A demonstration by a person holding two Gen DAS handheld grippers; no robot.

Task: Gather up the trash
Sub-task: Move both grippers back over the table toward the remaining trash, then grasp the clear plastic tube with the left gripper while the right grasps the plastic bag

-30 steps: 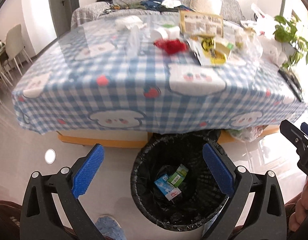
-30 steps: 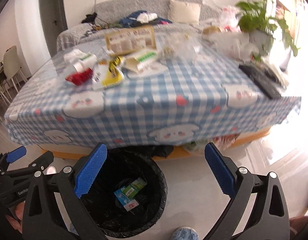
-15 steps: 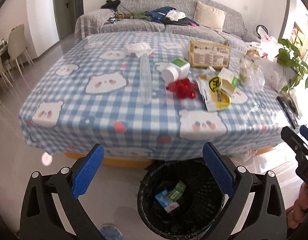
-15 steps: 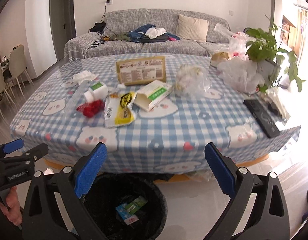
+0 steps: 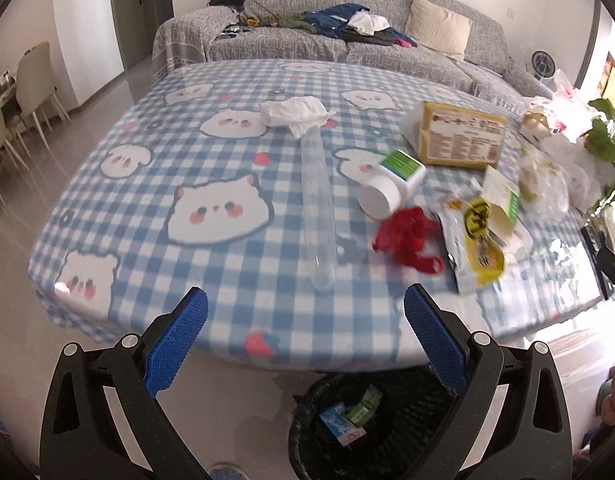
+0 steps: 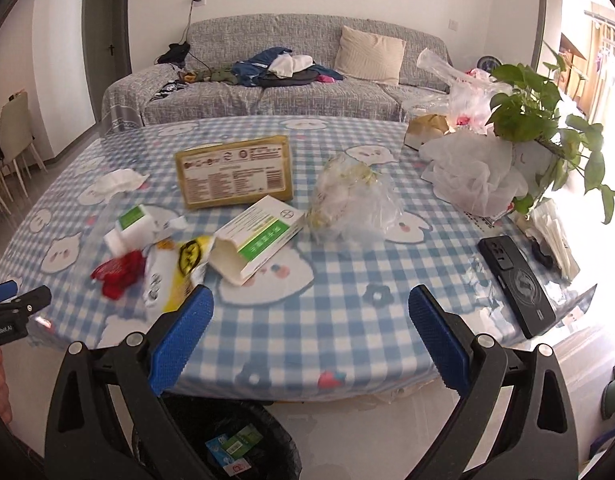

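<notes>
— Blue-padded fingers (image 5: 175, 344) are seen spread wide on the left gripper (image 5: 305, 344), and nothing is held between them. How is the right gripper (image 6: 309, 340) set?

— Its fingers (image 6: 435, 340) are likewise released and parted, with nothing grasped. Both grippers are held just short of the near edge of the tabletop (image 5: 235, 292), above the floor.

— Where is the trash found?

— A black-lined bin (image 5: 391, 432) is seen on the floor below the near edge, between the two grippers, with a few small cartons (image 5: 345, 420) lying inside. On the tabletop, a red wrapper (image 5: 407, 236) is lying nearest, touching a yellow-and-white packet (image 5: 473, 248); a white bottle (image 5: 391, 184) is tipped on its side just behind, a clear tube (image 5: 317, 208) is stretched out to the left, and a crumpled tissue (image 5: 295, 114) is farther back. An open green-and-white box (image 6: 255, 240) and a clear bag (image 6: 351, 200) are seen in the right view.

— Which step is judged to be in hand?

— A reach toward the next piece, it seems; no grasp is made yet.

— What is called for next?

— One open gripper would need to be carried forward over the edge and lowered, probably around the red wrapper or the packet. Care is advised near the phone (image 6: 515, 284), which is probably not trash.
</notes>
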